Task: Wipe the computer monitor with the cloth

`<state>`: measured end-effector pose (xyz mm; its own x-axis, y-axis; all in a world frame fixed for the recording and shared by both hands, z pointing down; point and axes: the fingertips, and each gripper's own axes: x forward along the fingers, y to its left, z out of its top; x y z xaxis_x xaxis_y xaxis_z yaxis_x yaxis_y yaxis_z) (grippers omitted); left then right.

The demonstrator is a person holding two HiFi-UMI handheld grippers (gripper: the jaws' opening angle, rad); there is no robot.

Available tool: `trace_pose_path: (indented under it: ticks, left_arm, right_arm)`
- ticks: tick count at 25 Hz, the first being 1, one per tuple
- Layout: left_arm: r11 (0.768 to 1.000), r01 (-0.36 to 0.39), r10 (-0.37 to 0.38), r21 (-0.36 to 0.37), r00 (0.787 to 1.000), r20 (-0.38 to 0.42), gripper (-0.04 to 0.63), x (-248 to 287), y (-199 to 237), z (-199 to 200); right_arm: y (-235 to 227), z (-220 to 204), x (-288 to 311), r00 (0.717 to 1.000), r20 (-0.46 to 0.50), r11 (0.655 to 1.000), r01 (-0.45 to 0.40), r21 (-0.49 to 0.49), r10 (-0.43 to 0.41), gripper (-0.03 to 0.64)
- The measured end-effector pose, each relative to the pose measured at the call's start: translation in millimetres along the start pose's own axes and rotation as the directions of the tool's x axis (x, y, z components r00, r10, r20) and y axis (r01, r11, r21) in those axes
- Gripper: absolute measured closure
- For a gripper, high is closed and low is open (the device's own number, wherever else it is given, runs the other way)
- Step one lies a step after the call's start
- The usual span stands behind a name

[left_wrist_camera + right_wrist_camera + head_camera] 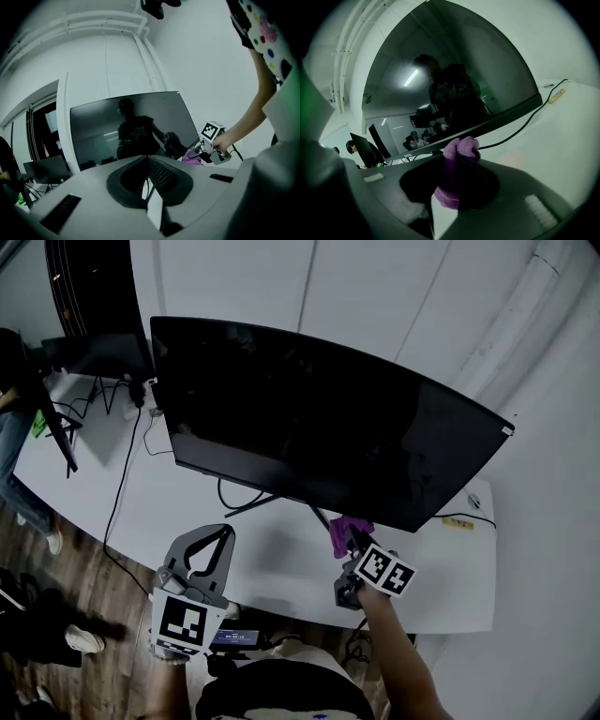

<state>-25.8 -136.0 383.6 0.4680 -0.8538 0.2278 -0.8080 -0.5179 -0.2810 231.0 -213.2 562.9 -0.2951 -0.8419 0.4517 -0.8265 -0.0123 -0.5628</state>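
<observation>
The big curved dark monitor [328, 418] stands on the white desk [441, 587]. My right gripper [354, 540] is shut on a purple cloth [343, 529], held just under the screen's lower edge, right of the stand legs [272, 502]. In the right gripper view the cloth [454, 180] bulges up between the jaws of the right gripper [461, 157], close to the monitor [454, 84]. My left gripper [228, 532] hangs shut and empty over the desk's front left. In the left gripper view the left gripper [148, 158] points at the monitor [140, 126], with the cloth [191, 157] at the right.
A second dark monitor [94, 306] stands at the back left with cables [122, 474] trailing over the desk. A person [14, 427] stands at the far left on the wood floor. A black cable [525, 124] and a small yellow item [457, 523] lie near the desk's right end.
</observation>
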Motion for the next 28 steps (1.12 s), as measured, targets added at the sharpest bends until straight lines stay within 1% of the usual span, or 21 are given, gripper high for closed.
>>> trace_pose_path:
  ticks: [9,28]
  left_arm:
    - [0.999,-0.04,0.04,-0.01,0.999,-0.017,0.589,-9.0,37.3,-13.3]
    - [0.997,-0.066,0.065,-0.027,0.997,-0.033,0.589,-25.0,116.3,-44.9]
  right_arm:
    - [49.5,-20.2,29.2,0.996,-0.057,0.998,-0.064,-0.001,0.064,0.525]
    - [153.4,-66.0,85.1,0.977,-0.151,0.988,-0.152,-0.015,0.148,0.523]
